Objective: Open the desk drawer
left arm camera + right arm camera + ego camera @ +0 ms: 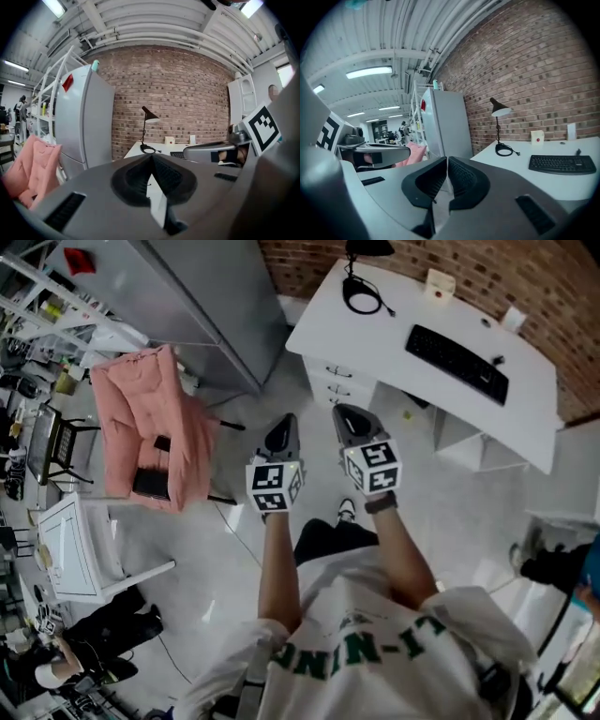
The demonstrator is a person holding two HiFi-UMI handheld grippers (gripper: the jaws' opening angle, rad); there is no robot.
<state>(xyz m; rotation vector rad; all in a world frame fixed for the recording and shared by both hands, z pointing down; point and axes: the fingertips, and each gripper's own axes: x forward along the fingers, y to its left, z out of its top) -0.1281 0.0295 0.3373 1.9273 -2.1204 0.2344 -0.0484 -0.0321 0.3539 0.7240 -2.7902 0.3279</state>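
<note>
A white desk [394, 343] stands against the brick wall, with its drawer unit [330, 383] under the left end; the drawer fronts look closed. My left gripper [281, 435] and right gripper [350, 418] are side by side in the air in front of the drawers, apart from them. Both are shut with nothing between the pads. In the left gripper view the closed left gripper [151, 157] points at the desk [140, 149] and lamp [149, 117]. In the right gripper view the closed right gripper [446, 161] points past the desk's left end [520, 164]; no drawers show there.
A black keyboard [457, 363], a lamp base with cable [362, 293] and a small white box [439, 283] lie on the desk. A tall grey fridge [211, 306] stands left of it, then a chair draped in pink cloth [148, 427]. A white chair [70, 547] is at lower left.
</note>
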